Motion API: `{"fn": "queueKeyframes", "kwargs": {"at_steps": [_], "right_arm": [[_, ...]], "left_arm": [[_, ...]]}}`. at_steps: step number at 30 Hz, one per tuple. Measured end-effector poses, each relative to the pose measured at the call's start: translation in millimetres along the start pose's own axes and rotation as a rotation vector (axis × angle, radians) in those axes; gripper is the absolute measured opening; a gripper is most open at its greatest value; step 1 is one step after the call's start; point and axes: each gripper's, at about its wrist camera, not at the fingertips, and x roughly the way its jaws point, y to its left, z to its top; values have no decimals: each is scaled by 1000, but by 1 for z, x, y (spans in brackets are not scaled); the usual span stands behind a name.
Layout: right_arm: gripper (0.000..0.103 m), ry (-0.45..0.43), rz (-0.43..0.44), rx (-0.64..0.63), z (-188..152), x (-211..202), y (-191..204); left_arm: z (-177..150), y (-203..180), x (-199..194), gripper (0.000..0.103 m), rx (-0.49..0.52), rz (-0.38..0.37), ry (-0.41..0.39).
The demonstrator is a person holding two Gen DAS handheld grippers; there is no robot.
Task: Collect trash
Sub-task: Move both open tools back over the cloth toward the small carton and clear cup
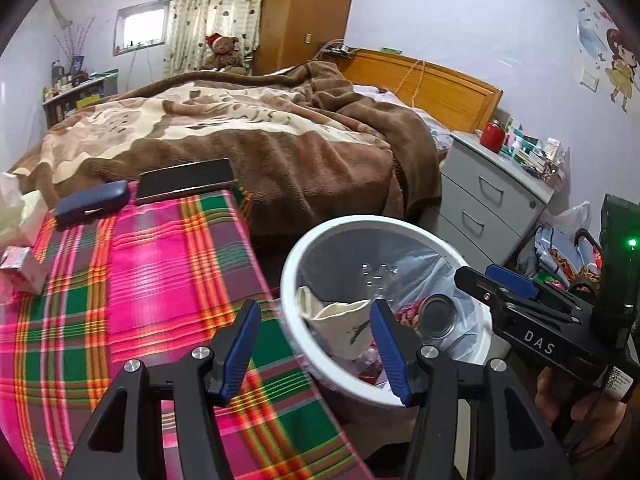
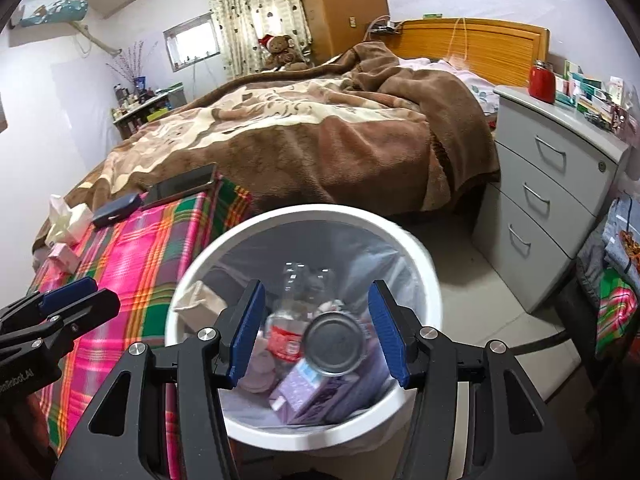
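Low in the frame, the white round plastic bin (image 2: 420, 264) holds trash; both grippers (image 2: 316, 330) (image 1: 316, 344) gape empty; crumpled tissue (image 2: 66, 216) remains at left.

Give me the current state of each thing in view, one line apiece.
Left gripper: open, empty.
Right gripper: open, empty, above the bin.
Trash bin: upright, bag-lined, partly filled.
Metal can: inside the bin.
Plastic bottle: inside the bin.
Tissue pack: on the plaid cloth, uncollected.
Cabinet drawers: shut.

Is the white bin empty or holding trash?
Holding trash: the bin contains a can, a plastic bottle and a purple carton.
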Motion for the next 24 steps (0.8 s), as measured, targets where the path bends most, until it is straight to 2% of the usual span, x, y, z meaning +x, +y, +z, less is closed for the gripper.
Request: {"fn": "queueKeyframes", "kwargs": {"at_steps": [13,24], "right_arm": [[55,-34,90,-85,-1,-3,56],[57,-24,179,-166,0,10,112]], "left_arm": [[-15,60,-44,56,-80,78,-49],[-27,127,-73,56,-160,189,-78]]}}
